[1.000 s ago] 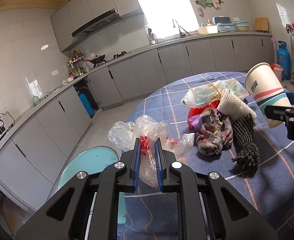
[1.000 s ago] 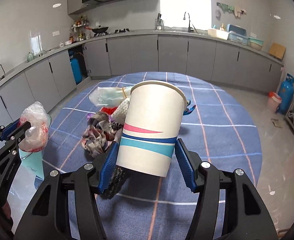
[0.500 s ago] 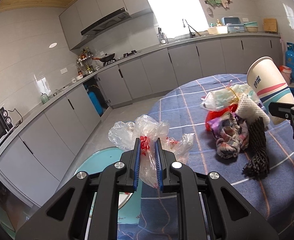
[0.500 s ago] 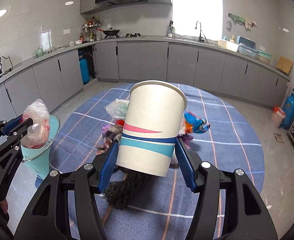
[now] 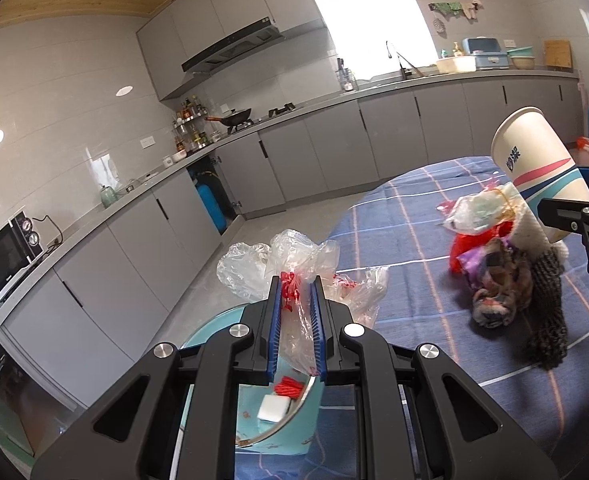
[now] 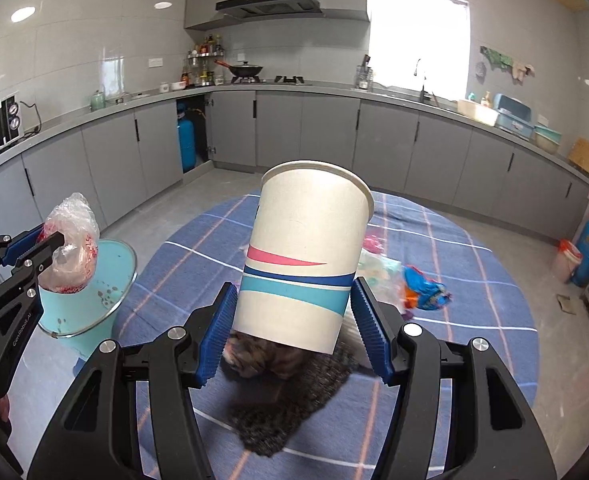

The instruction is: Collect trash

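Note:
My left gripper [image 5: 297, 312] is shut on a clear crumpled plastic bag [image 5: 290, 264] with red print and holds it above the open light-blue trash bin [image 5: 270, 424] beside the table. The bag [image 6: 70, 252] and bin [image 6: 82, 292] also show in the right wrist view at the left. My right gripper [image 6: 294, 332] is shut on a white paper cup [image 6: 306, 256] with pink and blue stripes, held upright above the table. The cup [image 5: 538, 168] shows at the right in the left wrist view.
A round table with a blue plaid cloth [image 6: 454, 340] holds a pile of patterned cloth [image 5: 498, 280], a dark knitted piece [image 6: 294, 408], a plastic bag of trash [image 5: 482, 208] and a blue-orange wrapper [image 6: 422, 292]. Grey kitchen cabinets [image 6: 294, 128] line the walls.
Both grippers have moved back and left with their loads. The bag now hangs over the bin's opening. The cup has risen and drawn away from the cloth pile.

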### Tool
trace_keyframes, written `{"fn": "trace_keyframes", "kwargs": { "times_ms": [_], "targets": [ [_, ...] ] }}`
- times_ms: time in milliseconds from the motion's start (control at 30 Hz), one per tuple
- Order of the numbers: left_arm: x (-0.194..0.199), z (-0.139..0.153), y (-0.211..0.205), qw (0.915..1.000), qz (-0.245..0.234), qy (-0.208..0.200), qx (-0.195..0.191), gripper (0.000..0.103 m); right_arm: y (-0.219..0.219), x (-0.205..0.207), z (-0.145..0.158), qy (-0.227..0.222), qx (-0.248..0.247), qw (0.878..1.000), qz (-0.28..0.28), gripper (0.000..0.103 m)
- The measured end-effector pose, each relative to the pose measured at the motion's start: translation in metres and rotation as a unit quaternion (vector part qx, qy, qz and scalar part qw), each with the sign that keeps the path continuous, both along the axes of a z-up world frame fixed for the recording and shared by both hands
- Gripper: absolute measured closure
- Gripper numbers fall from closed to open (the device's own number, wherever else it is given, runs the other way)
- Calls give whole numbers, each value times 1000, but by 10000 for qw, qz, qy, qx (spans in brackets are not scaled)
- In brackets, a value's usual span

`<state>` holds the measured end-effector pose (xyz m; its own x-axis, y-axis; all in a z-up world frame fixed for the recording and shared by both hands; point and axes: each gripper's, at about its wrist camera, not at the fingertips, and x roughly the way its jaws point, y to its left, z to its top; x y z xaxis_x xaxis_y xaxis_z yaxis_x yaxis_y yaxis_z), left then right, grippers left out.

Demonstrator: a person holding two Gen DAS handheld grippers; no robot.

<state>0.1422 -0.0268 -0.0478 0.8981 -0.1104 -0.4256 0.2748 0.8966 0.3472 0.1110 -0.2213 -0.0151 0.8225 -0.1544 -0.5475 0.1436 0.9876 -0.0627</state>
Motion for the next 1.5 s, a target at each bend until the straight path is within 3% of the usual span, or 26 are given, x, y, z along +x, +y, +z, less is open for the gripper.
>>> {"fn": "trace_keyframes", "kwargs": {
  "times_ms": [1500],
  "targets": [
    [68, -15, 113, 9903, 1366, 135, 225, 89, 123, 88, -19, 174, -135, 9890, 1459, 44]
  ]
}}
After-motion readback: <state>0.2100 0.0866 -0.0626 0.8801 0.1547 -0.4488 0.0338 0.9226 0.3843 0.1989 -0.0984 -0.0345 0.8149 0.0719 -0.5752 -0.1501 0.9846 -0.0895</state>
